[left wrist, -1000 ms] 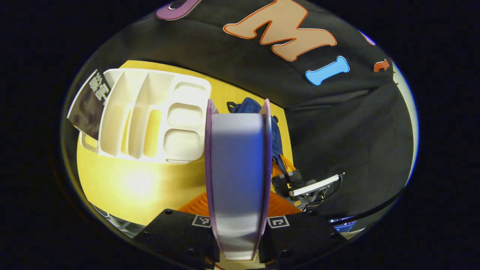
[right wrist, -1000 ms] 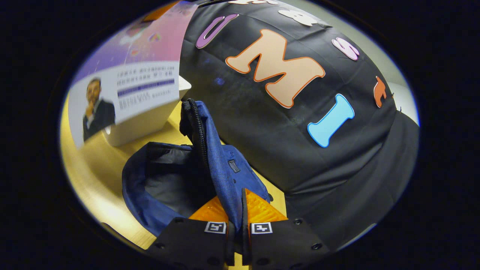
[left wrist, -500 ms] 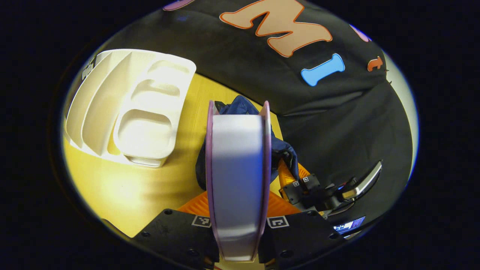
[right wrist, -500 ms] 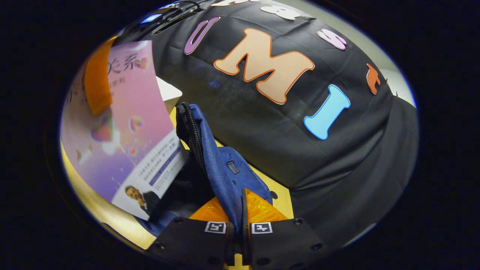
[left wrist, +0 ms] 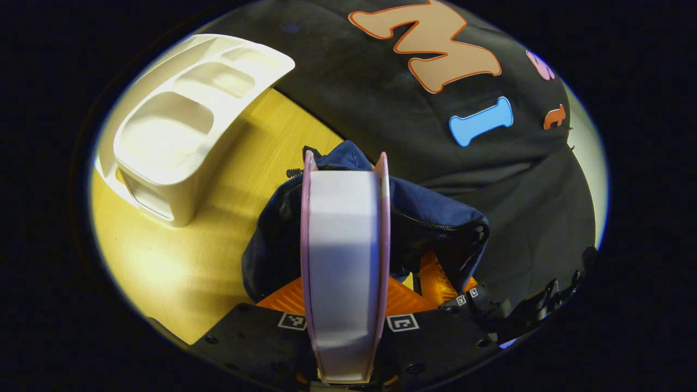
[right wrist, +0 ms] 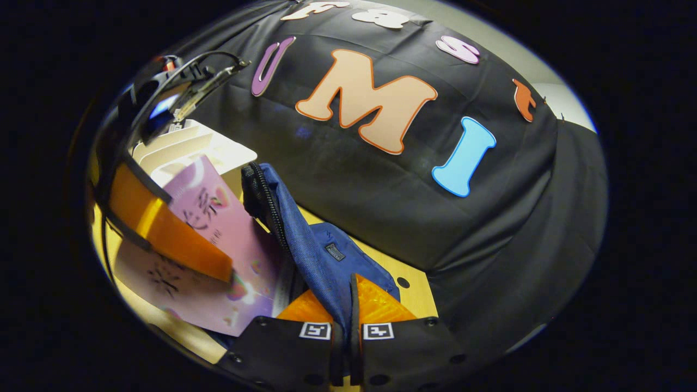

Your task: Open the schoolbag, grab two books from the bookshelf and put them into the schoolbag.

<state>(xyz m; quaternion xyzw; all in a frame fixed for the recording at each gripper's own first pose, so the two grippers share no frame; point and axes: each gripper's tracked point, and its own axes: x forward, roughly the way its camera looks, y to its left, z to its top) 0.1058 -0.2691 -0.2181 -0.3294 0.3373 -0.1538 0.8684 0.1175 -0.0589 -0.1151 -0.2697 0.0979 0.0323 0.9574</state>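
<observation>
The left gripper, jaws clamped on a book, holds it over the open schoolbag; the bookshelf sits at ten o'clock. The right gripper, jaws together on the bag's rim, holds the mouth open. Next, I judge, the book must be lowered inside and released.

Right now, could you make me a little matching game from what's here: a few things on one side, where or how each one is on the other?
Things:
1. book
2. schoolbag
3. white bookshelf
4. right tongs

States:
a. standing on the yellow table
b. pinching the bag's blue flap
c. clamped in the left tongs
d. unzipped, mouth held open

Pairs: 1-c, 2-d, 3-a, 4-b
</observation>
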